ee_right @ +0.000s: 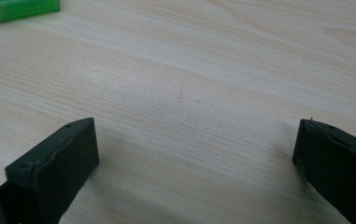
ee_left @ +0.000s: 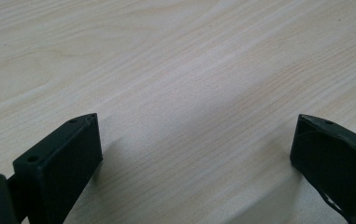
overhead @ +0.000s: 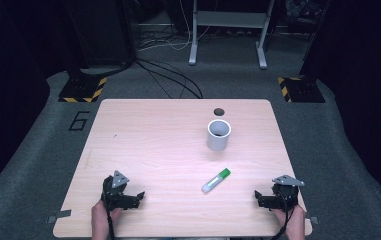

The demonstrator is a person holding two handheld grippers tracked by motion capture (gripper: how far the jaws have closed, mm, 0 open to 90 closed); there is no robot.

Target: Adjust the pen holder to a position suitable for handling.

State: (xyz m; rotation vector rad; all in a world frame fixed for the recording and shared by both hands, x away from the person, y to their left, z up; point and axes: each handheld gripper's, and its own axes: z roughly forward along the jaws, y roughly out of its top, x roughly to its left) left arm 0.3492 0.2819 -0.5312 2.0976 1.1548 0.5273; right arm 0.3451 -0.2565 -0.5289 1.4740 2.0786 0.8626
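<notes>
The left tool point(overhead: 139, 196) lies low at the worktop's point(overhead: 143, 135) near left corner, held from behind by a hand point(overhead: 103, 216), jaws released and wide over bare wood; the right tool point(overhead: 258, 196) mirrors it at the near right corner, jaws likewise spread with nothing between them; the marker point(overhead: 216, 180), white with a green cap, lies on its side between them, nearer the right tool, and shows no legible label; its cap point(ee_right: 19, 9) shows close up in the right gripper view; farther off stands the white cup point(overhead: 218, 135); on the floor beyond the far left corner is what looks like a "6" point(overhead: 79, 120).
</notes>
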